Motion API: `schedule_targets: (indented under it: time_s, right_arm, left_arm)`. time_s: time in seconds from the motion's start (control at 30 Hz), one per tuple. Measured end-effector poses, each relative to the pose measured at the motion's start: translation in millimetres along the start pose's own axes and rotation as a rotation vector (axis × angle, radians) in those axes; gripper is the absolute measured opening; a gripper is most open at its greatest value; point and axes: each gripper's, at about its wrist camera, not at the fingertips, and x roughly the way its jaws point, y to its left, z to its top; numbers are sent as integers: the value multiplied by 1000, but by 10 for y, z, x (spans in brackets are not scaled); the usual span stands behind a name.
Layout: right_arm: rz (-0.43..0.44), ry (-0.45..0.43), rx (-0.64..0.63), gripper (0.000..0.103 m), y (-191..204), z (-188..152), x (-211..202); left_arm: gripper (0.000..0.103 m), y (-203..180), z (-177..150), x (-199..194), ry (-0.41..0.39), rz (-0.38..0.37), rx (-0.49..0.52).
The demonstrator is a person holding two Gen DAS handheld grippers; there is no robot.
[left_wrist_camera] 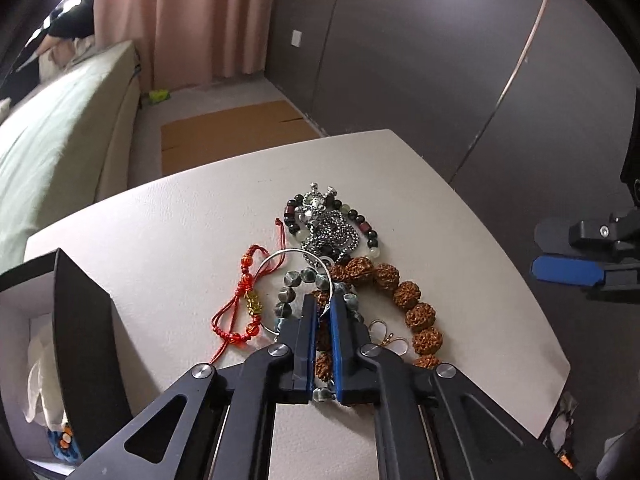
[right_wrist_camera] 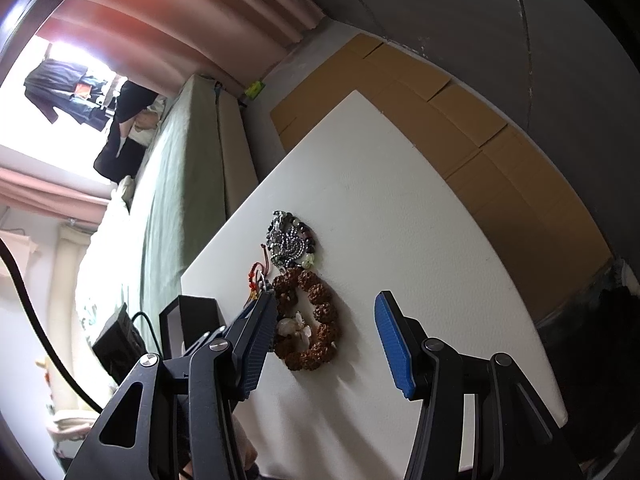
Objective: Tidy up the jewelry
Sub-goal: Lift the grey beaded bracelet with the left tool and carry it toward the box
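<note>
A heap of jewelry lies on the white table [left_wrist_camera: 180, 216]. My left gripper [left_wrist_camera: 323, 304] is shut on a thin silver bangle [left_wrist_camera: 280, 258] and holds it over a grey-green stone bracelet [left_wrist_camera: 288, 292]. A brown seed-bead bracelet [left_wrist_camera: 416, 312] lies to its right, a red cord bracelet [left_wrist_camera: 248, 304] to its left. A silver chain with dark beads [left_wrist_camera: 332, 224] lies beyond. My right gripper [right_wrist_camera: 324, 320] is open and empty above the table, near the brown bracelet [right_wrist_camera: 320, 312]; it also shows in the left wrist view [left_wrist_camera: 568, 256].
An open black box [left_wrist_camera: 80, 320] with a white lining stands at the table's left edge; it also shows in the right wrist view [right_wrist_camera: 192, 320]. A small gold butterfly piece [left_wrist_camera: 384, 338] lies by the brown beads. A bed [left_wrist_camera: 60, 128] and cardboard [left_wrist_camera: 232, 132] lie beyond the table.
</note>
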Motion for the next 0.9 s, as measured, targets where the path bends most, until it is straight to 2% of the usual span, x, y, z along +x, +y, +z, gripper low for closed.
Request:
schedule_targets:
  time_s: [0.13, 0.47, 0.67, 0.8, 0.9]
  right_arm:
    - [0, 0, 0, 52, -1, -5, 0]
    - [2, 28, -32, 52, 97, -54, 120]
    - [49, 56, -73, 52, 272, -115, 278]
    - [88, 74, -119, 40, 452, -167, 469]
    - [79, 90, -143, 34, 538, -172, 623]
  left_arm:
    - [2, 73, 29, -114, -32, -55, -61]
    - [2, 247, 71, -515, -113, -89, -158]
    - [2, 390, 98, -796, -174, -128, -221]
    - [2, 487, 104, -933, -207, -127, -243]
    - [2, 562, 105, -1019, -225, -123, -258]
